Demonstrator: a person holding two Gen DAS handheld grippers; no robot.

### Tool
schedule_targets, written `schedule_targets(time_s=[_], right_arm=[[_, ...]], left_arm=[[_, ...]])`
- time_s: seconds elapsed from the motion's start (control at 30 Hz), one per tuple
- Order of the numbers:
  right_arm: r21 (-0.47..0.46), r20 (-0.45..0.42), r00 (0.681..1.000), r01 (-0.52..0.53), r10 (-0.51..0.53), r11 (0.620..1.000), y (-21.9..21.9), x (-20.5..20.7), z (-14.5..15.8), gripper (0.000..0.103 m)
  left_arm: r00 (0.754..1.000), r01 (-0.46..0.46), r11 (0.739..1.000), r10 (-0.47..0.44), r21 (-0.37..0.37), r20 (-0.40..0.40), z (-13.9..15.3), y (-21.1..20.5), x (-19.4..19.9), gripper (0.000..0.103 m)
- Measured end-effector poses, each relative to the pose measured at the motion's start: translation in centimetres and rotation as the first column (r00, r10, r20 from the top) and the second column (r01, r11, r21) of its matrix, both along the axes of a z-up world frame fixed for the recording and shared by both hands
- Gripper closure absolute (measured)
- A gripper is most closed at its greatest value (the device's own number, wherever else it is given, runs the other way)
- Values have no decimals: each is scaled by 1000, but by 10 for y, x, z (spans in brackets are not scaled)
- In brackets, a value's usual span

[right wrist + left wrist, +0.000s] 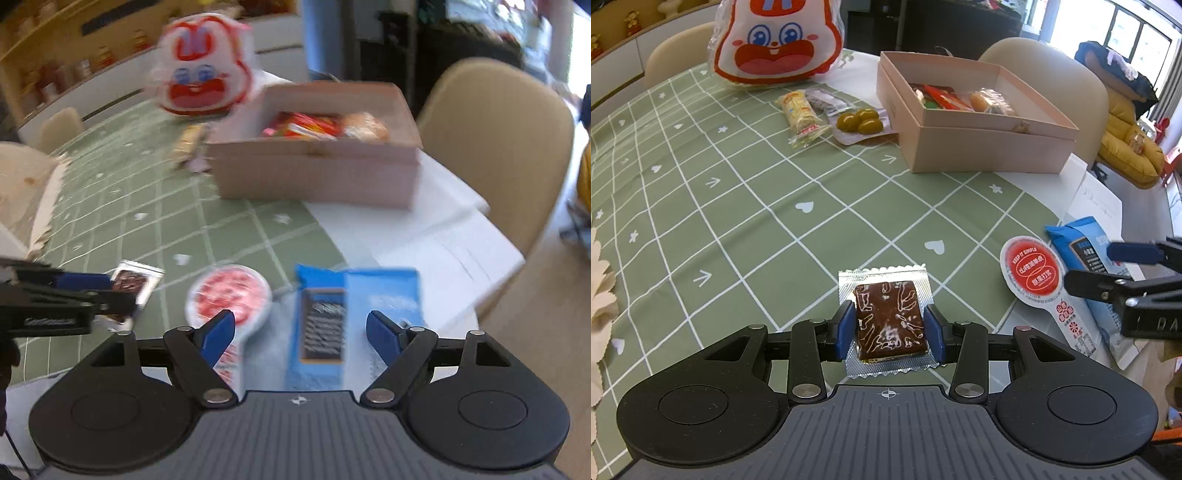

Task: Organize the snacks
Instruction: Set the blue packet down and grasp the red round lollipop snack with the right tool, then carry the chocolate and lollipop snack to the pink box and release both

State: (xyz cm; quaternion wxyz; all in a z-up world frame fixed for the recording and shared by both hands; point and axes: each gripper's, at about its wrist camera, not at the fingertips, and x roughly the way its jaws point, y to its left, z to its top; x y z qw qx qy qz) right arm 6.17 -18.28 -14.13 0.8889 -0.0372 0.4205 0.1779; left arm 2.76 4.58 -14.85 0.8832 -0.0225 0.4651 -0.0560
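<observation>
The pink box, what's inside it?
Inside the pink box you can see red snack packets and a clear-wrapped orange, bun-like snack. The near wall hides the bottom of the box, and anything lying under those packets is covered.

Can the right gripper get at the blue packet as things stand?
Probably yes: the right gripper is open, the blue packet lies between its fingers, and nothing covers it.

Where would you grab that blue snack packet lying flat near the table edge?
I'd take the blue packet across its narrow width, near the middle, coming down from above. It lies flat and long, pointing away from the right gripper, whose open jaws already stand either side of it. The red-and-white round pack sits close on its left, so keep that finger tight in.
</observation>
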Motion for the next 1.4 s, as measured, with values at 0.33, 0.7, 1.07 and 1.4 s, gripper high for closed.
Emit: schedule_targets(time_s=[0.33, 0.7, 1.07, 1.4], right_arm=[[-119, 38, 972, -227, 233, 967, 49, -5, -14, 31], [-65, 61, 979, -188, 192, 980, 30, -10, 8, 42], [14, 289, 949, -133, 123, 991, -21, -3, 108, 42], [88, 488, 870, 39, -77, 995, -52, 109, 266, 42]], left_arm=[[1000, -2, 1000, 2, -5, 3, 0, 1, 0, 57], [1000, 1, 998, -2, 66, 10, -1, -11, -2, 57], [926, 74, 993, -33, -95, 377, 122, -17, -3, 59], [891, 156, 957, -29, -246, 453, 242, -36, 139, 59]])
